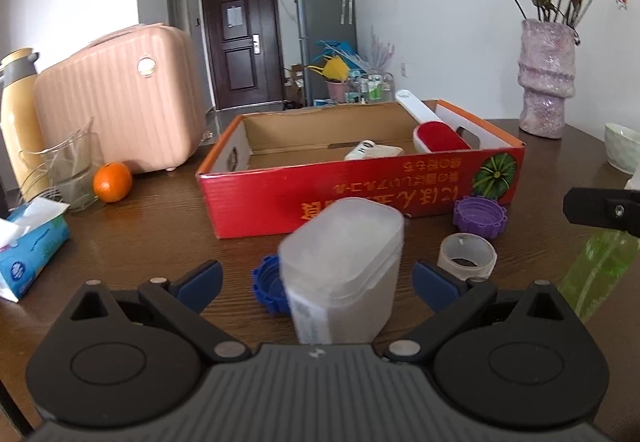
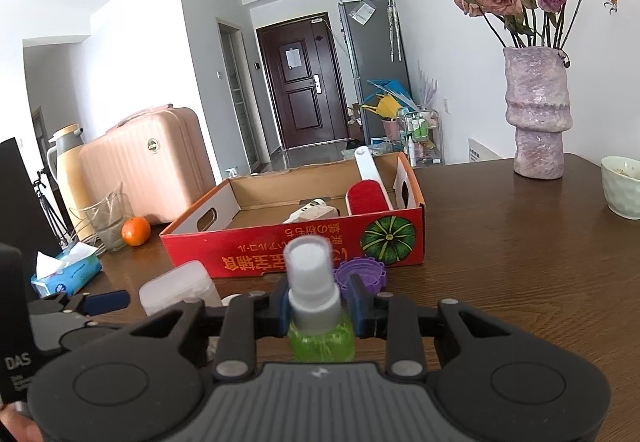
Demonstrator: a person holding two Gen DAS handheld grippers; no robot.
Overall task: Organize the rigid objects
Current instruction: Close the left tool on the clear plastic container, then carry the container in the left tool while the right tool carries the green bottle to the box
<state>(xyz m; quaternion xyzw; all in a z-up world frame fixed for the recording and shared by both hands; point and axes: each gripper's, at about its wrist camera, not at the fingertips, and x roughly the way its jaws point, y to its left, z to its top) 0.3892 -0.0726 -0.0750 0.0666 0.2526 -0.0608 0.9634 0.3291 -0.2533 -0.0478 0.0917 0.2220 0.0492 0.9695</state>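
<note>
- The lidded container (image 1: 340, 274) is standing between the spread fingers of the left tool (image 1: 316, 282), touching neither.
- A screw cap (image 1: 268, 288) is lying on the surface (image 1: 160, 226) just left of the container; a tape roll (image 1: 466, 256) is sitting to its right, with a ridged cap (image 1: 480, 216) beyond that.
- The cardboard box (image 1: 280, 198) is lying ahead of both tools; a lint brush (image 1: 438, 136) is leaning in its right end, with a small device (image 1: 374, 151) lying to the brush's left.
- The spray bottle (image 2: 316, 306) is standing pinched in the right tool (image 2: 318, 308).
- The orange (image 1: 113, 182), the glass pitcher (image 1: 70, 172) and the tissue pack (image 1: 30, 254) are sitting left of the box, the case (image 1: 124, 102) behind them.
- The vase (image 2: 538, 114) is standing far right, with the bowl (image 2: 622, 186) to its right.
</note>
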